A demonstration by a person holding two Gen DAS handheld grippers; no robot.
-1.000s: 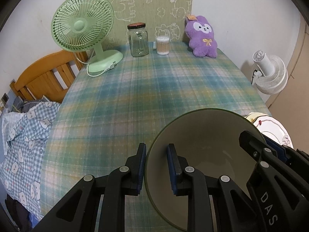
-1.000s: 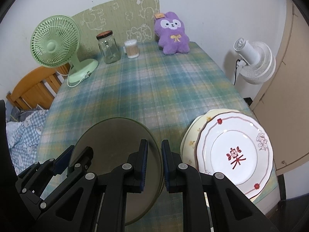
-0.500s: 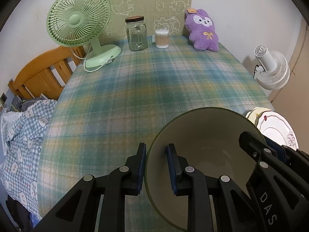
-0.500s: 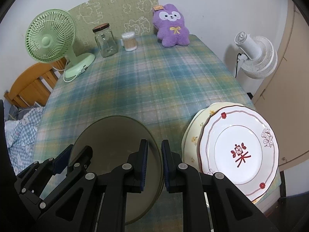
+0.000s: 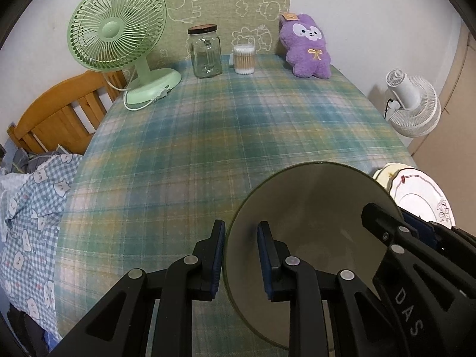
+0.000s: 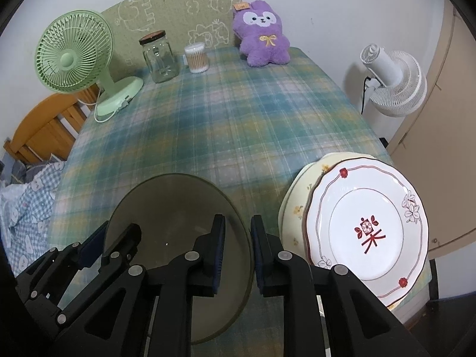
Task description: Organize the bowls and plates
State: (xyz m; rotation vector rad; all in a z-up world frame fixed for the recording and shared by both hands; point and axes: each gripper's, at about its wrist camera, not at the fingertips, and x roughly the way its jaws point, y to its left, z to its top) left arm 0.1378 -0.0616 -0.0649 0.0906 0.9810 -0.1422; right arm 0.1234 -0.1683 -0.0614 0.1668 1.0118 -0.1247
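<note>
An olive-green bowl (image 5: 312,208) (image 6: 172,208) rests low over the plaid tablecloth (image 5: 238,125) at its near edge. My left gripper (image 5: 241,224) straddles its left rim, one pad outside and one inside. On the opposite rim my right gripper (image 6: 238,218) sits the same way. Both sets of jaws are opening slightly, with the bowl wall still between them and the pads still on it. To the right, a white plate with red marks (image 6: 369,223) lies on a cream plate (image 6: 294,208).
Along the far edge of the table stand a green fan (image 5: 116,29), a glass jar (image 5: 205,50), a tub of cotton swabs (image 5: 244,59) and a purple plush toy (image 5: 308,47). A white fan (image 5: 413,107) stands off the right side. A wooden headboard (image 5: 53,113) and checked bedding (image 5: 26,208) are at left.
Both grippers stay on the bowl's rim and the bowl keeps its place between them. The jaws stand a touch wider. The view of the table has shifted only slightly.
</note>
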